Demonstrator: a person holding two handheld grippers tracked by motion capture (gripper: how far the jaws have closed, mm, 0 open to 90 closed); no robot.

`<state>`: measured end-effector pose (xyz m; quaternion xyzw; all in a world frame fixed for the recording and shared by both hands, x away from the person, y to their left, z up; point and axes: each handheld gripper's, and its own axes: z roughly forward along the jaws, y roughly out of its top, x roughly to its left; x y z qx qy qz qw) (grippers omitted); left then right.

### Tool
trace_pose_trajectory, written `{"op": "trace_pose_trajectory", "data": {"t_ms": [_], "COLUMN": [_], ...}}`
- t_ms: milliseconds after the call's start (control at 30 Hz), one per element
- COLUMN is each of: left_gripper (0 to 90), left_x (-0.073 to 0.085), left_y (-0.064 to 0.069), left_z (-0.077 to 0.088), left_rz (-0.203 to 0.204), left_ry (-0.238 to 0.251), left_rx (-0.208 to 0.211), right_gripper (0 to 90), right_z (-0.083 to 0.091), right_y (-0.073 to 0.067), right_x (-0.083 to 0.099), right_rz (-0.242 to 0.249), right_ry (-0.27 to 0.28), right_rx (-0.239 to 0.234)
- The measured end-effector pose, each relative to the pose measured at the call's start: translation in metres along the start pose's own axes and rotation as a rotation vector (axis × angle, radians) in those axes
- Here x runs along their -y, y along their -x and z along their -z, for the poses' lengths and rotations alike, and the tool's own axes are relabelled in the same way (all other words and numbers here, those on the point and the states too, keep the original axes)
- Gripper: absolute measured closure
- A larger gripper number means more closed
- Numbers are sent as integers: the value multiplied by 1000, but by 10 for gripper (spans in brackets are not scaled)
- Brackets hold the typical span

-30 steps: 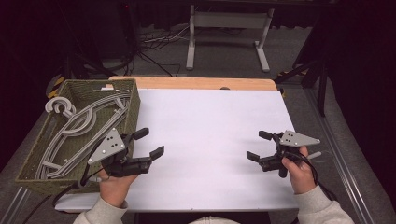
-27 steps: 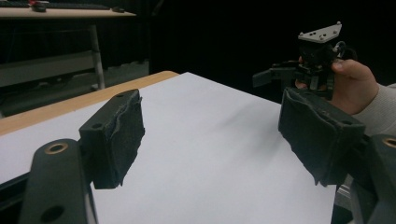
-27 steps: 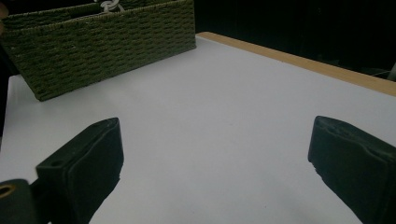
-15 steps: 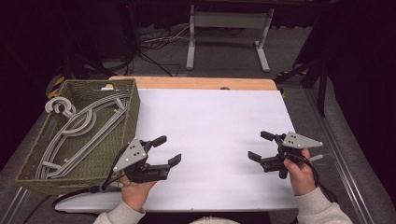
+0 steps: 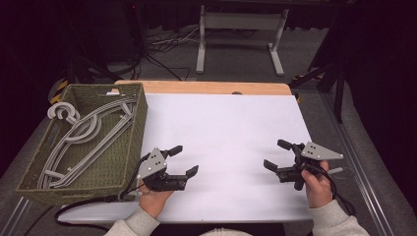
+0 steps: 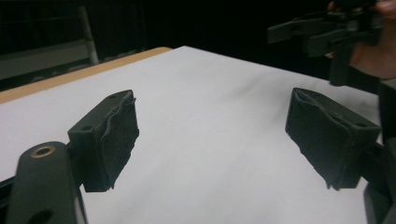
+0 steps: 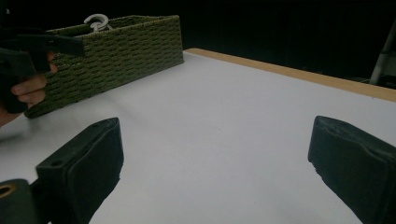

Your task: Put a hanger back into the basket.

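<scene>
Hangers [image 5: 81,140], grey ones and several of them, lie stacked inside the green woven basket [image 5: 129,162] at the left edge of the table [image 5: 226,132]. Their hooks [image 5: 63,112] curl over the far left corner of the basket, and their long bars run slanting from that corner down toward the near wall. So the long axis goes from far to near, a little oblique to the basket walls.

From my left gripper [image 5: 183,161] the hangers lie to the left and a bit farther away, behind the basket's right wall. This gripper is just beside that wall, low over the white sheet, and its jaws point to the right, away from the basket. They have just been opening, and they stand spread with nothing between them; in the left gripper view I see only the bare sheet between the pads [image 6: 114,137].

My right gripper [image 5: 278,155] is well apart, on the other side of the table, jaws also spread and empty, pointing left toward the basket [image 7: 112,56].

I judge the left hand [image 5: 153,200] is clearly the nearer one. To reach a hanger it must turn back to the left and go over the wall.
</scene>
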<state>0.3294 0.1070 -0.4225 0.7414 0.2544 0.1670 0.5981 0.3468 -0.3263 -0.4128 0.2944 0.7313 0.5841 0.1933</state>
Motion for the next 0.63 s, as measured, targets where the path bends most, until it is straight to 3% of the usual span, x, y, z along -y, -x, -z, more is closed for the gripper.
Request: {"op": "trace_pose_trajectory", "data": {"t_ms": [400,633], "left_gripper": [122,119], "left_x": [2,1], "left_y": [-1,-1], "left_z": [-3,-3], "left_rz": [23,15], "left_ry": [8,8], "left_rx": [71,71], "right_gripper": [39,39], "right_z": [2,4], "right_y": [2,3], "right_x": [7,6], "right_rz": [-34,-42], "right_ry": [16,29], "right_rx": [-3,-15]}}
